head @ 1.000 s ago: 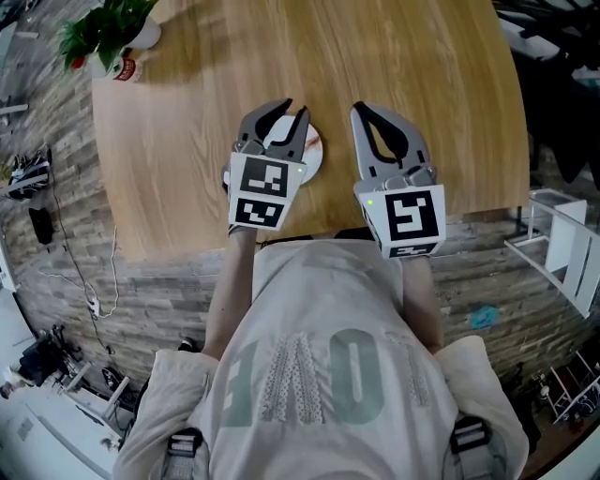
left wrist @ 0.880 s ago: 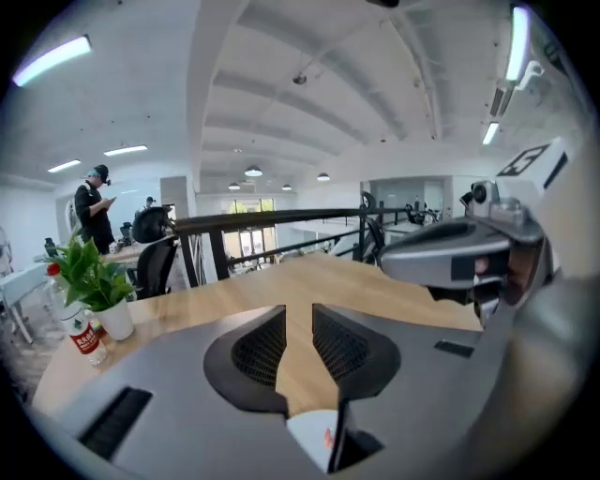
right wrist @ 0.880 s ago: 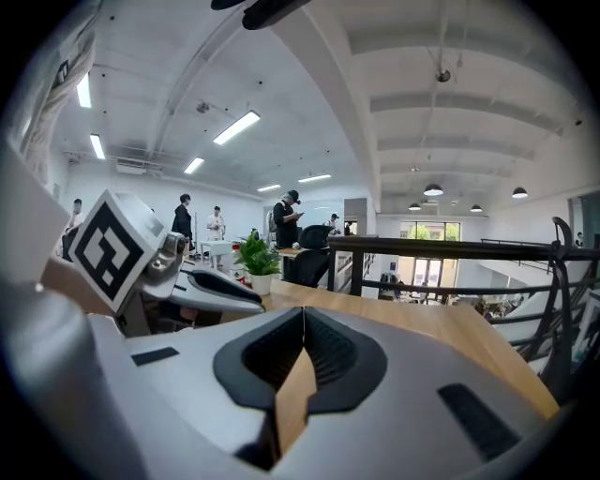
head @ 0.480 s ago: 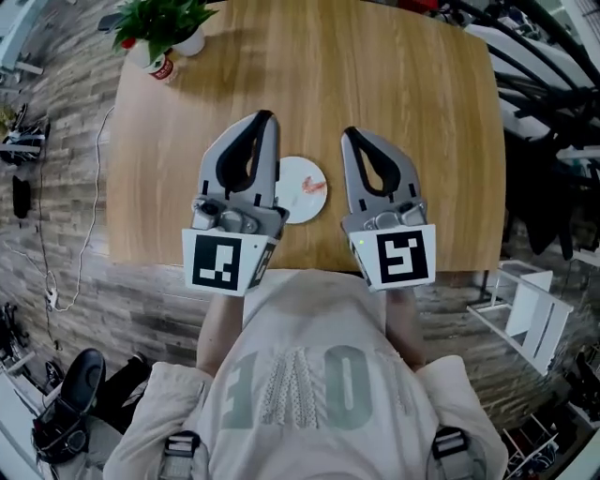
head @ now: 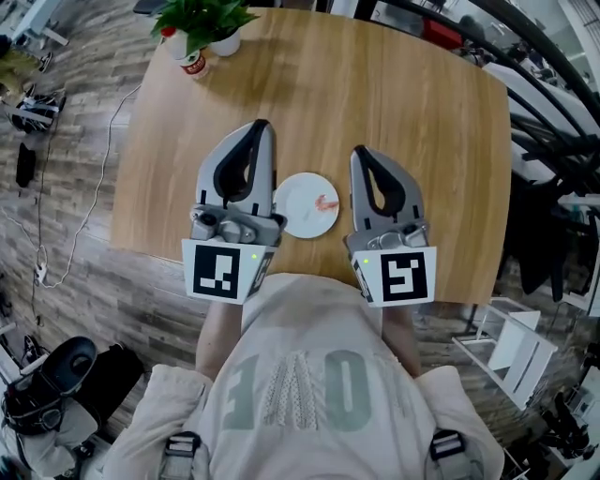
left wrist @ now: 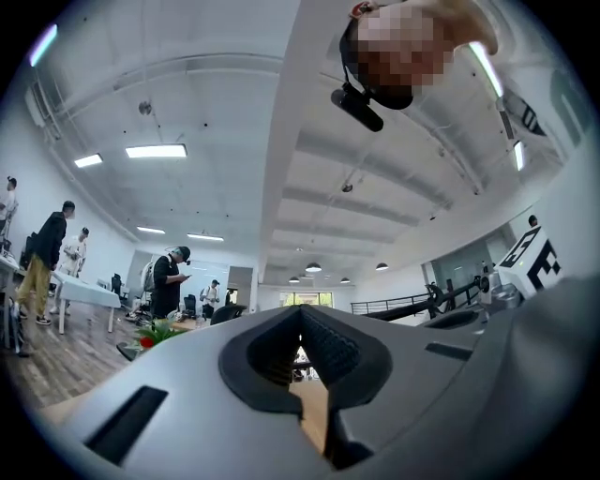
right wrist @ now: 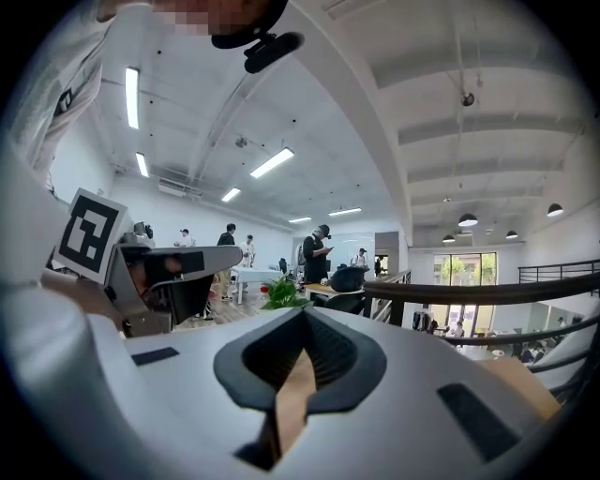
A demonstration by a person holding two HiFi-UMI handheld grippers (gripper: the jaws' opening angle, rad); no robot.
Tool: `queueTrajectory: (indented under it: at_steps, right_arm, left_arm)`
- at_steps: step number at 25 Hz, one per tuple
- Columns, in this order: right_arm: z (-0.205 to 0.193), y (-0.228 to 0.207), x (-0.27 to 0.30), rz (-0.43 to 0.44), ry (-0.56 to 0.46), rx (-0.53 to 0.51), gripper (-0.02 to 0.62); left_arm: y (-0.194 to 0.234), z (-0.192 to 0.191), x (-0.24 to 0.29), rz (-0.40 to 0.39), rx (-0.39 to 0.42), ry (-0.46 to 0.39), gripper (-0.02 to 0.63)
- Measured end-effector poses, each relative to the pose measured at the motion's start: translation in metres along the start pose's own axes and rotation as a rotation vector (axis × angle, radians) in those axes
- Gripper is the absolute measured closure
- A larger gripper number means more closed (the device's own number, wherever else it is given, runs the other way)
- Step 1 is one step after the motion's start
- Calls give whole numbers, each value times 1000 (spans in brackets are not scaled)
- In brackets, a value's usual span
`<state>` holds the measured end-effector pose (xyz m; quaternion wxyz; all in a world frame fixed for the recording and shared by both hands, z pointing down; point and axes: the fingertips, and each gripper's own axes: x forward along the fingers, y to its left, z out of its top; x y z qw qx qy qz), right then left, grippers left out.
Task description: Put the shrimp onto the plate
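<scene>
In the head view a small white plate (head: 302,208) lies on the wooden table (head: 412,122) near its front edge, and a pink shrimp (head: 326,202) rests on the plate's right side. My left gripper (head: 262,127) is held above the table just left of the plate, jaws together and nothing in them. My right gripper (head: 360,153) hangs level with it just right of the plate, also shut and empty. Both gripper views look out over the room past closed jaws: left gripper (left wrist: 302,315), right gripper (right wrist: 305,317); neither shows the plate.
A potted green plant (head: 202,21) and a red-and-white cup (head: 194,65) stand at the table's far left corner. Cables (head: 70,234) trail on the floor to the left. A white stool (head: 514,349) and dark metal frames (head: 553,141) stand right of the table.
My left gripper, with its jaws over the plate a second ago, has pulled back and up with its jaws closed. The plate with the shrimp now shows between both grippers. The view has shifted.
</scene>
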<state>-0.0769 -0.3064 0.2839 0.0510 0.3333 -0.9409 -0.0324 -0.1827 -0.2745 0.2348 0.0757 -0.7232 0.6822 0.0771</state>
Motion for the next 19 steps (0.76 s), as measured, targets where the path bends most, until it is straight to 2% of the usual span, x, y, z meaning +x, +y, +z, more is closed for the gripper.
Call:
queueTrajectory:
  at_steps: [6, 19]
  right_arm:
    - [-4, 1, 0, 21, 7, -12, 577]
    - [-18, 8, -13, 38, 61, -33, 577]
  left_arm:
    - [-4, -3, -1, 3, 20, 21, 597]
    - [-23, -13, -2, -88, 66, 76, 597]
